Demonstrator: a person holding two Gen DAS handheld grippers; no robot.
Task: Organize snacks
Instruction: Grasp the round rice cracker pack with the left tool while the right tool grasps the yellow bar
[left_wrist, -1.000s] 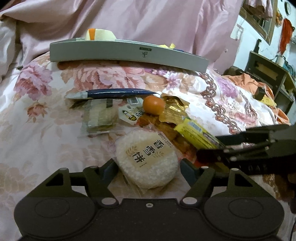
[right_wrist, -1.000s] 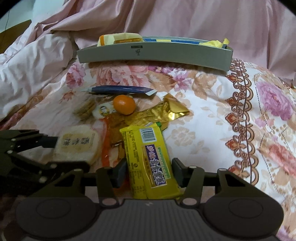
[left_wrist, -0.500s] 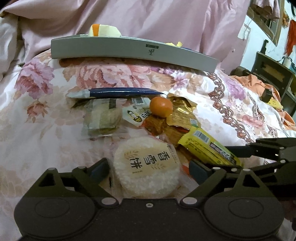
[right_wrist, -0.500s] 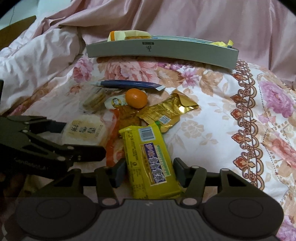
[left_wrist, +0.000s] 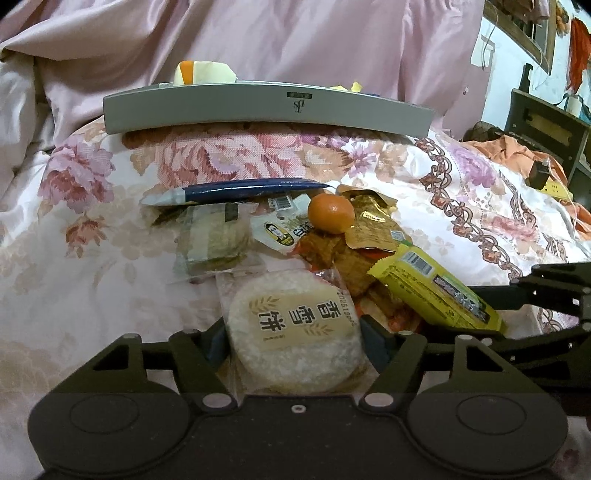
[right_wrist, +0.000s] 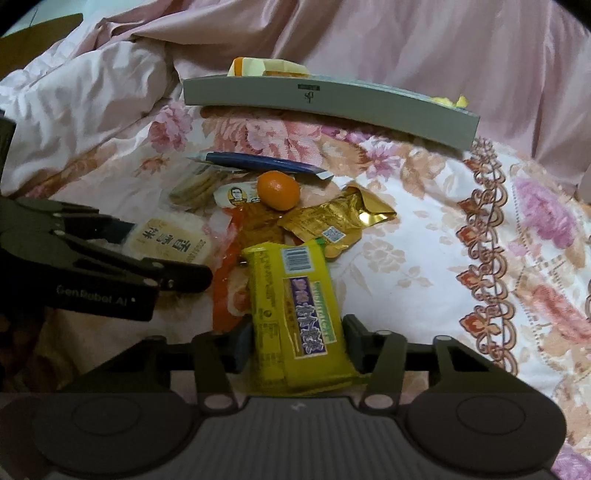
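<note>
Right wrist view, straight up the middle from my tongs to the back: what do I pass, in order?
Right tongs shut on the yellow snack bar → gold wrapper → small orange → dark blue packet → grey tray → pink bedding.

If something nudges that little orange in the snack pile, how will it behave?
The orange is round and smooth, so it would probably roll. It sits atop crinkled wrappers, likely unstable. The soft floral bedspread may stop it quickly.
</note>
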